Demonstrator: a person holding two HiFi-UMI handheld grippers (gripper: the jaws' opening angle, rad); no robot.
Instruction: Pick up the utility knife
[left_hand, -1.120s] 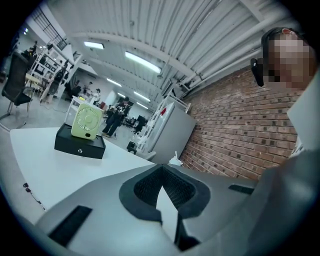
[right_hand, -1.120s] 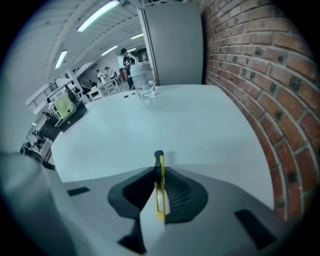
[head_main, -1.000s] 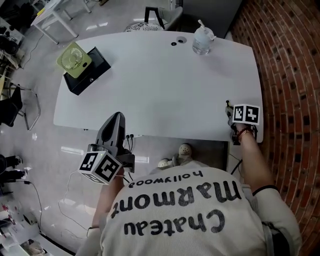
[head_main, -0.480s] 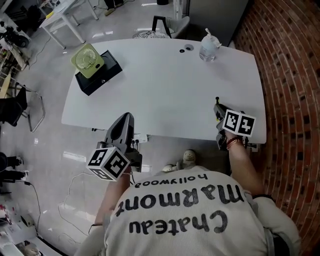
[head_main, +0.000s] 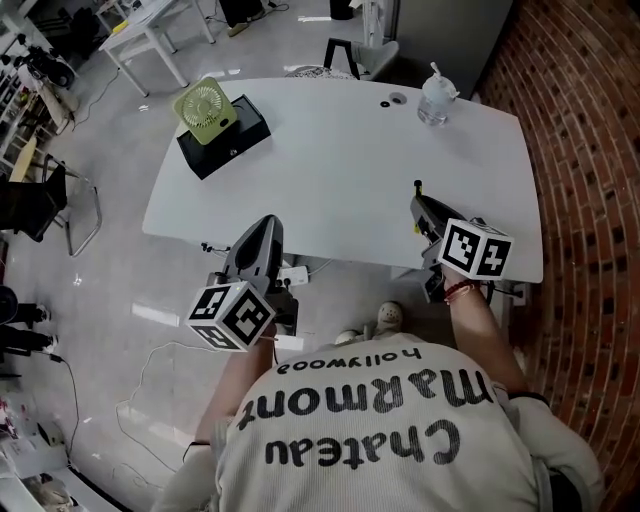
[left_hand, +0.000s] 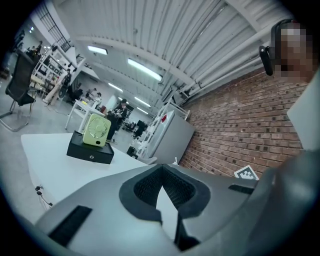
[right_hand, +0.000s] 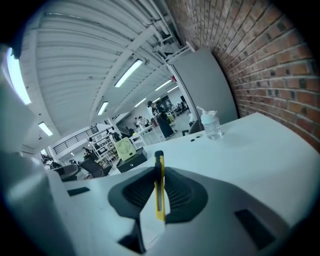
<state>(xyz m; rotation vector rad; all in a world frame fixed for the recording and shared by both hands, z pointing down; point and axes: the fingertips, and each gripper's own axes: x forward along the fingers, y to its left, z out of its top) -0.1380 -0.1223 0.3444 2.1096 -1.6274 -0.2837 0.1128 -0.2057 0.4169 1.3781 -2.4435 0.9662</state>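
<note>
The yellow utility knife (right_hand: 159, 190) stands on edge between the pads of my right gripper (right_hand: 159, 181), which is shut on it; its black tip (head_main: 417, 186) pokes out past the jaws. In the head view the right gripper (head_main: 421, 207) hangs above the near right part of the white table (head_main: 340, 170). My left gripper (head_main: 267, 225) is at the table's near edge, left of centre. In the left gripper view its pads (left_hand: 145, 187) meet at the tip of the left gripper (left_hand: 161, 170), with nothing between them.
A green fan (head_main: 204, 107) sits on a black box (head_main: 240, 140) at the far left of the table. A water bottle (head_main: 437, 100) and two small dark holes (head_main: 392, 101) are at the far right. A brick wall (head_main: 590, 200) runs along the right. Cables (head_main: 150, 400) lie on the floor.
My right gripper has lifted from the table's near right edge with the knife and moved leftwards over the table. The left gripper has shifted slightly towards the table edge.
</note>
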